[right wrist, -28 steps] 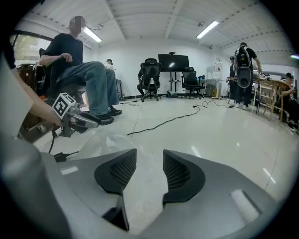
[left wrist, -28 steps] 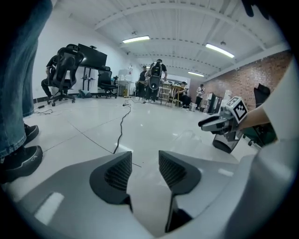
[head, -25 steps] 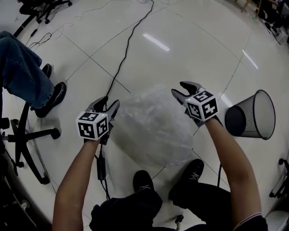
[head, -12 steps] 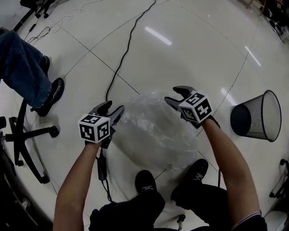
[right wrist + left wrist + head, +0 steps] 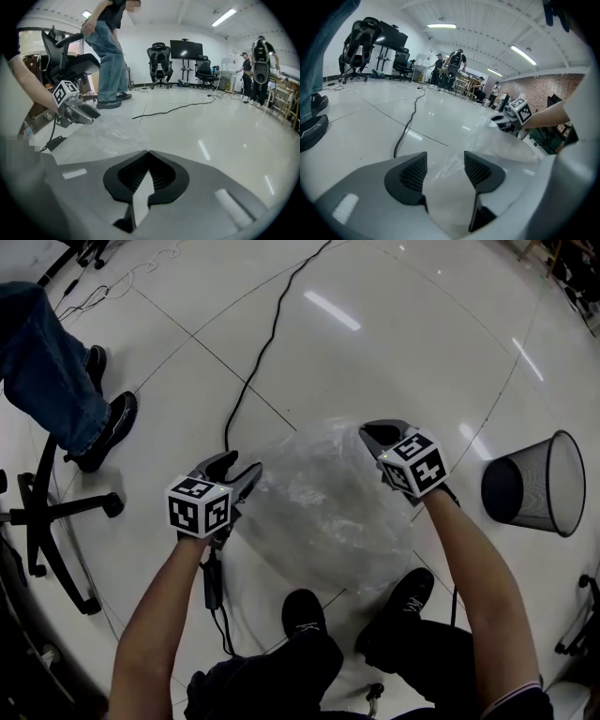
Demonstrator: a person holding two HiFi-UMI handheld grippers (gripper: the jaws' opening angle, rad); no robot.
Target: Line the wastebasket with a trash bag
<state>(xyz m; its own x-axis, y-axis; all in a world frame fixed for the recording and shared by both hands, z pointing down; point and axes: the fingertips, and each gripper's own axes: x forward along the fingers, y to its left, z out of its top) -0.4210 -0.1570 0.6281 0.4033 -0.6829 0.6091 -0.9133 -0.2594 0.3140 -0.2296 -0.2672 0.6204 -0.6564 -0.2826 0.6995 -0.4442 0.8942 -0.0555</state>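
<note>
Right gripper (image 5: 148,157): jaws pressed together, pinching a strip of clear film from the trash bag (image 5: 139,199), which runs down between the pads.

Left gripper (image 5: 445,164): jaws spread wide. Bag film lies in the gap between them, and neither pad presses on it.

In the head view the two grippers stand at opposite sides of the bag, left and right, with the crumpled, translucent bag bulging between them above the floor (image 5: 394,343) and in front of the person's shoes (image 5: 305,610).

Wastebasket (image 5: 539,488): black mesh, on the floor to the right, well apart from the bag and both grippers. Upright or tipped: cannot tell.

Black cable (image 5: 253,371): runs across the tiles towards the left gripper.

Bystander's leg (image 5: 52,381): upper left.
</note>
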